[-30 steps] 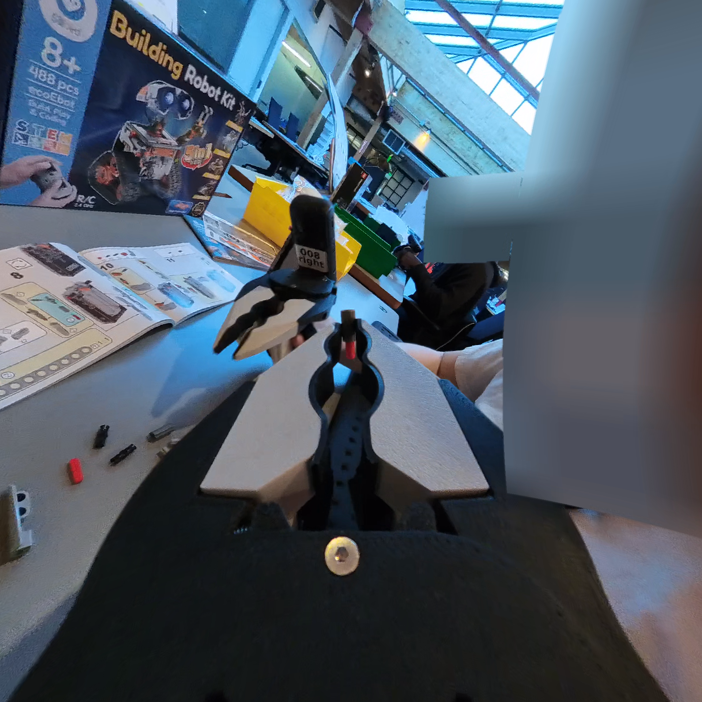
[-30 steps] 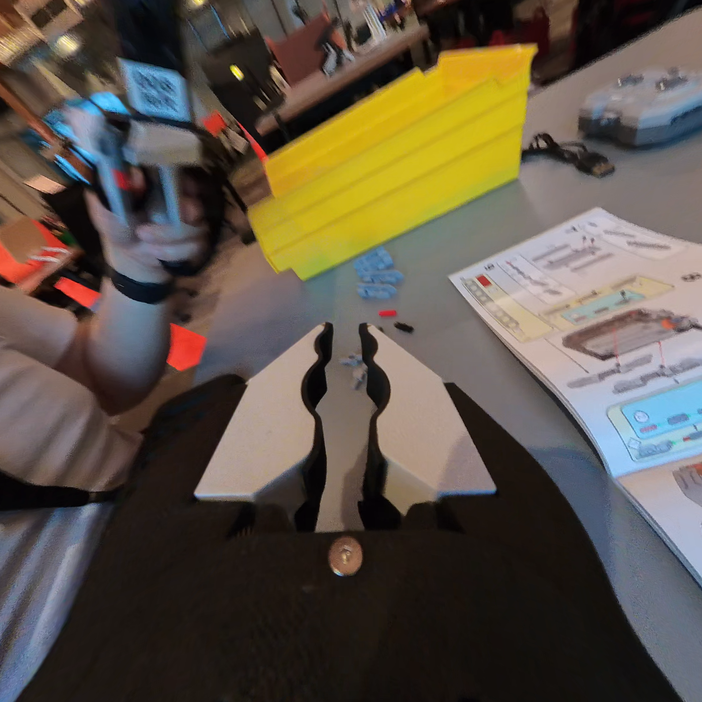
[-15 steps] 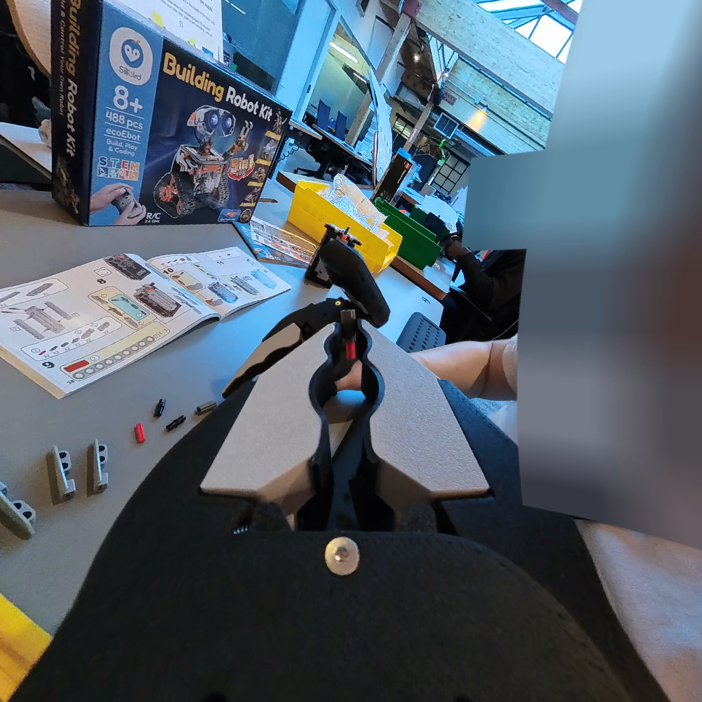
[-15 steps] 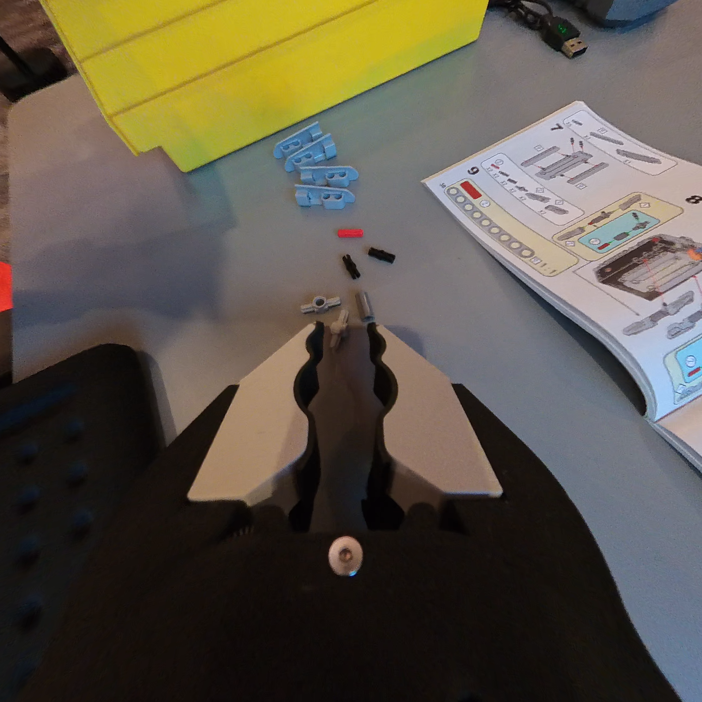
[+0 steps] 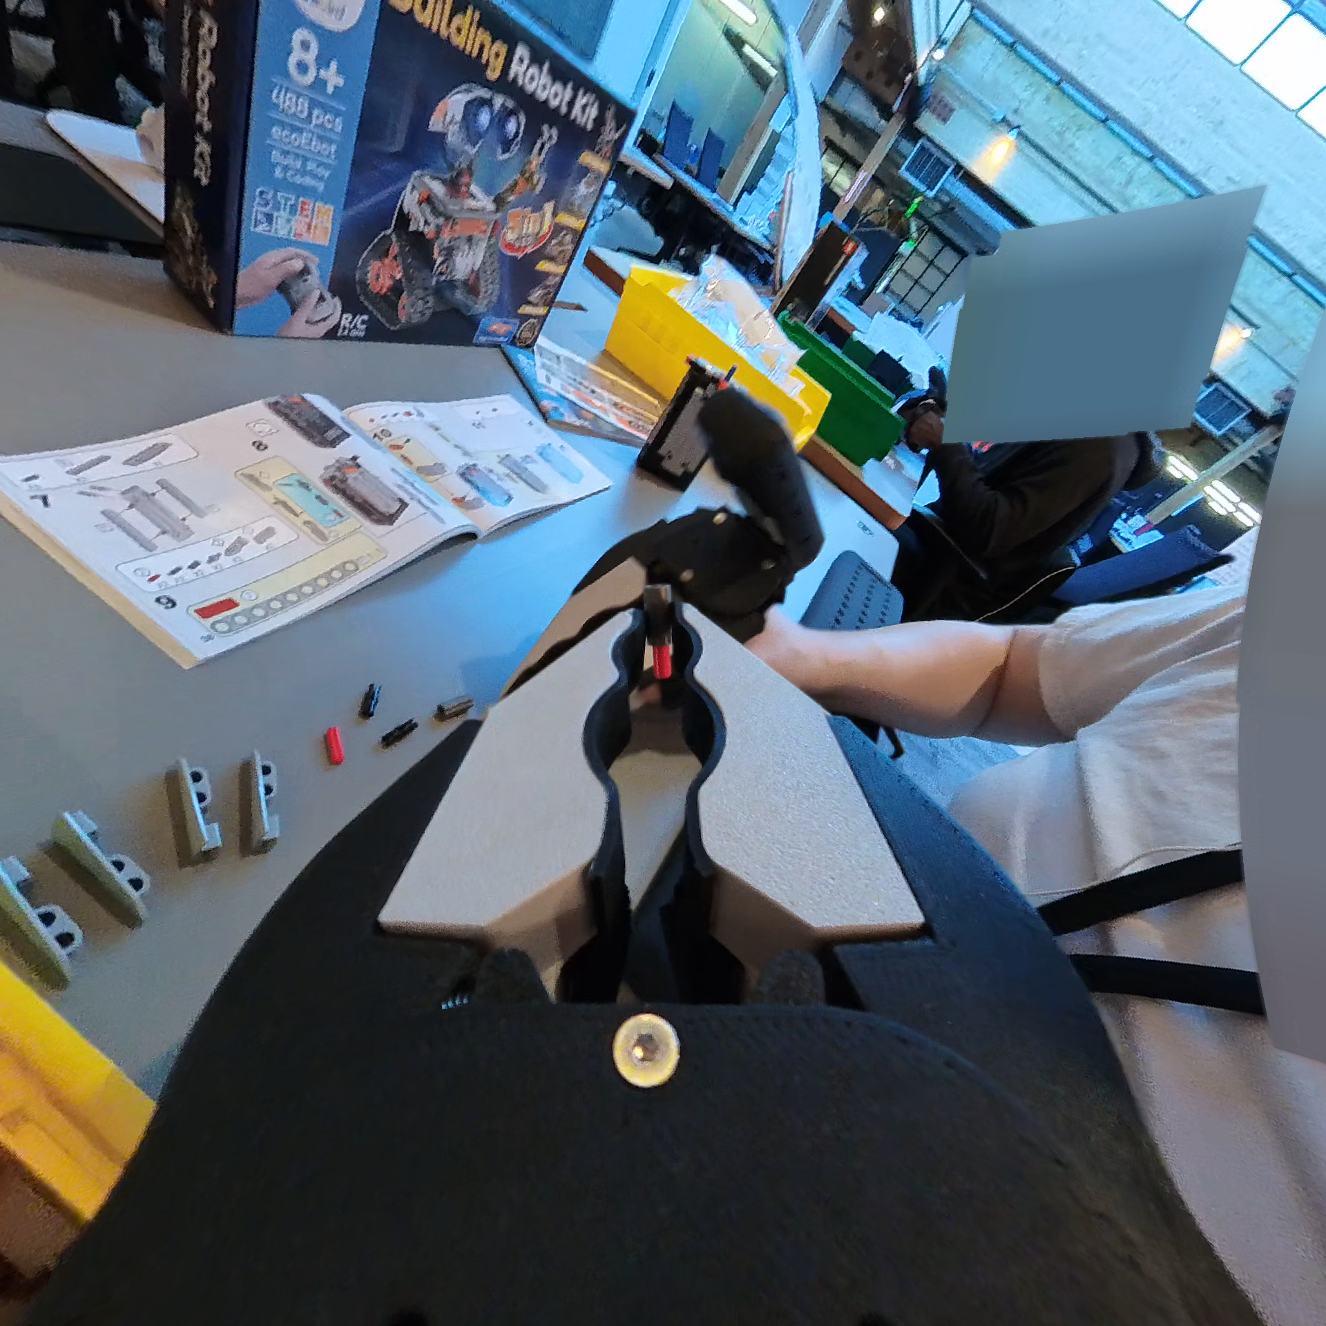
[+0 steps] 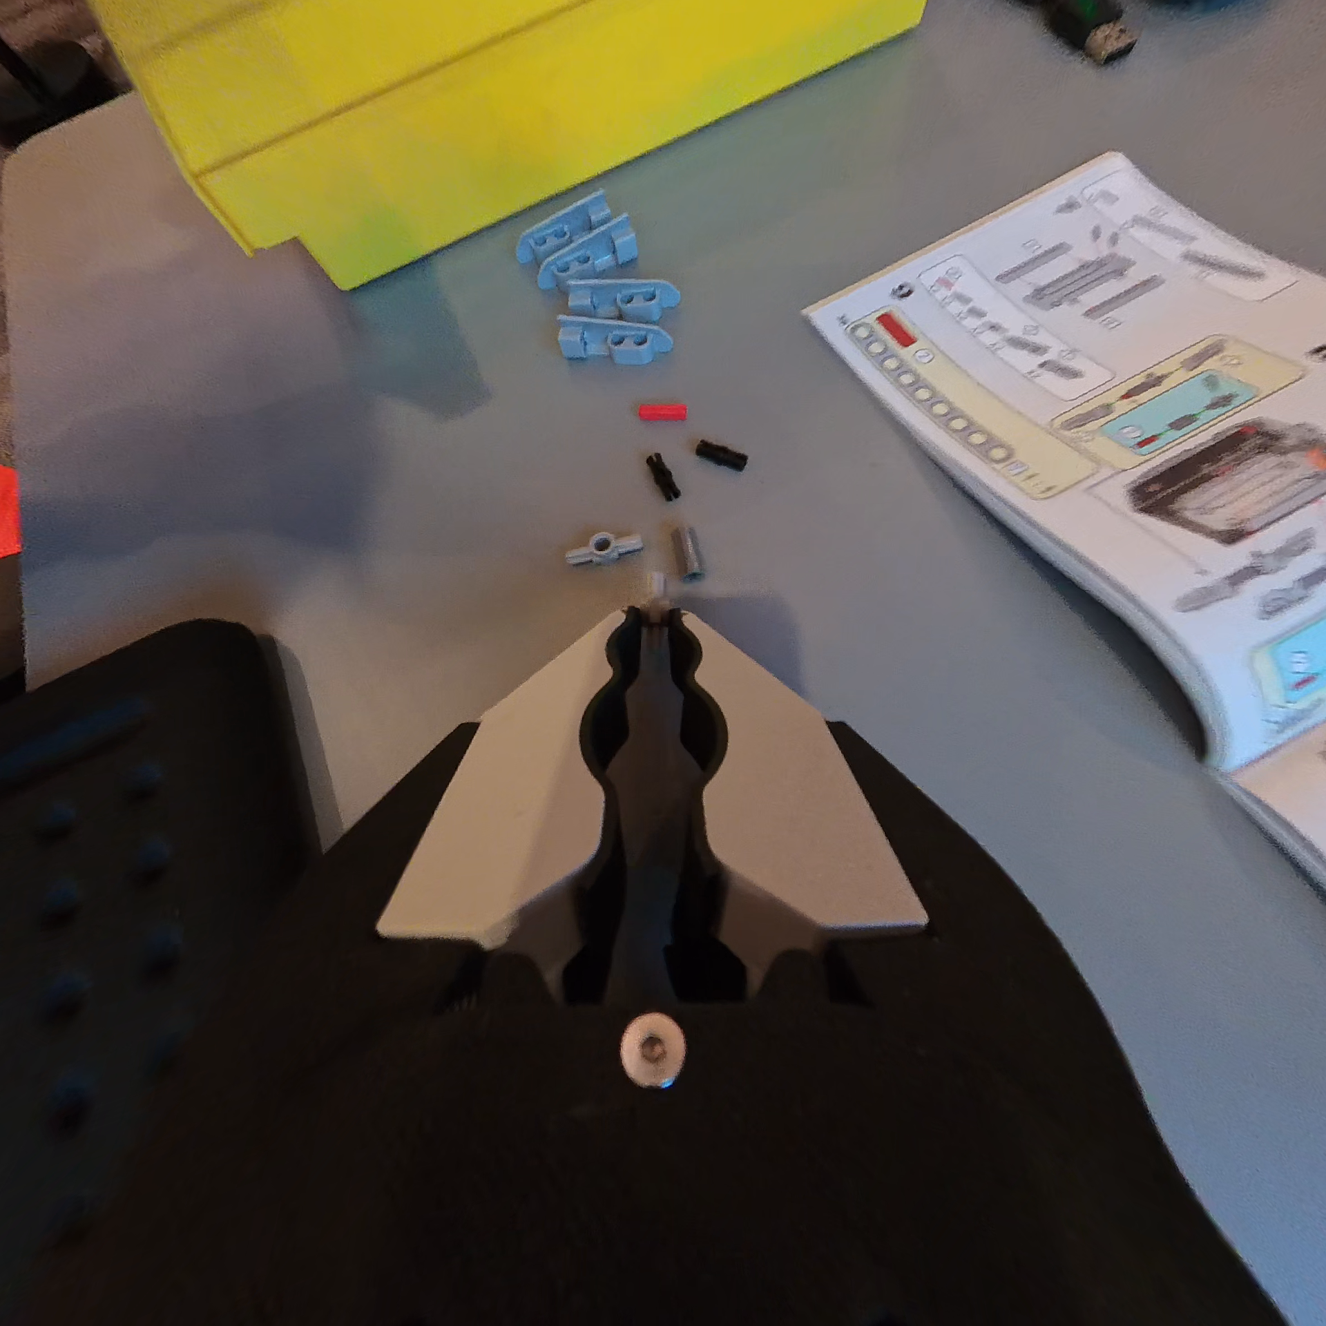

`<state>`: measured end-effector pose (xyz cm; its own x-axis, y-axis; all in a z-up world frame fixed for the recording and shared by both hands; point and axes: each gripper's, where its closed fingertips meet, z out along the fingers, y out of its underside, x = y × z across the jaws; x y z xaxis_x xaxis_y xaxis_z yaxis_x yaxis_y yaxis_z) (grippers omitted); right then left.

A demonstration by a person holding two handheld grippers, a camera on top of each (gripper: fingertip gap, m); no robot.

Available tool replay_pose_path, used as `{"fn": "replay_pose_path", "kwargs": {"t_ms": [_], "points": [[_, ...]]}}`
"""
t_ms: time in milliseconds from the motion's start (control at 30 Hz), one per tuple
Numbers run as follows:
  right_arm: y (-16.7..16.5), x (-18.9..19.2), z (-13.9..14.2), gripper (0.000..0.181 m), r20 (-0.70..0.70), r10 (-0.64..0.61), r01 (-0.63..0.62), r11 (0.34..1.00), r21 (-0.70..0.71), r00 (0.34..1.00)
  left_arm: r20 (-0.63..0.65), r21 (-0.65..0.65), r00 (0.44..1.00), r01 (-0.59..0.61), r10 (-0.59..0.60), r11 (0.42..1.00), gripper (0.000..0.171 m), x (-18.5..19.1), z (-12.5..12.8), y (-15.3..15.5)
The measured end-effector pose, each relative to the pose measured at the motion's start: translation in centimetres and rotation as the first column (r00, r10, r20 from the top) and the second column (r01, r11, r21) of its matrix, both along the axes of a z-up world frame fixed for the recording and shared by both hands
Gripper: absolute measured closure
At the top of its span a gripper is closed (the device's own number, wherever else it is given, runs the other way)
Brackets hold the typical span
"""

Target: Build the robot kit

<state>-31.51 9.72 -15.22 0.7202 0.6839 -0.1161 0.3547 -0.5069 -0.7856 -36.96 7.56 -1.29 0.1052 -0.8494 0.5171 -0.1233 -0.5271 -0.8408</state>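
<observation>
Left wrist view: the left gripper is raised above the desk, its fingers pinched on a small pin, grey at the far end and red at the near, its long axis running along the fingers. The right gripper sits low just beyond. In the right wrist view, the right gripper points down at the desk, fingers nipping a pale grey connector at their tips, beside a grey sleeve and black pins.

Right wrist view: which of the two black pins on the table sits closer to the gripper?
The left black pin, standing nearly lengthwise toward the right gripper. The other black pin lies farther off to the right, crosswise, nearer the instruction booklet.
</observation>
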Motion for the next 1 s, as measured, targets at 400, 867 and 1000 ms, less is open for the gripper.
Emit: {"fn": "replay_pose_path", "kwargs": {"t_ms": [400, 867, 1000], "points": [[-3.7, 3.4, 4.0, 0.175, -0.119, 0.421, -0.388, 0.894, 0.225, 0.899, -0.398, 0.003, 0.9, 0.193, -0.176, 0.981, 0.167, 3.4, -7.8, -2.6], [-7.3, 2.2, 7.1, 0.175, 0.23, 0.502, -0.528, 0.603, 0.598, 0.834, -0.303, -0.459, 0.691, 0.497, -0.656, 0.736, 0.167, 5.5, -7.0, -6.5], [-8.1, 2.0, 8.6, 0.175, 0.268, 0.471, -0.512, 0.529, 0.677, 0.84, -0.232, -0.517, 0.64, 0.557, -0.733, 0.65, 0.167, 5.6, -5.8, -7.7]]}}
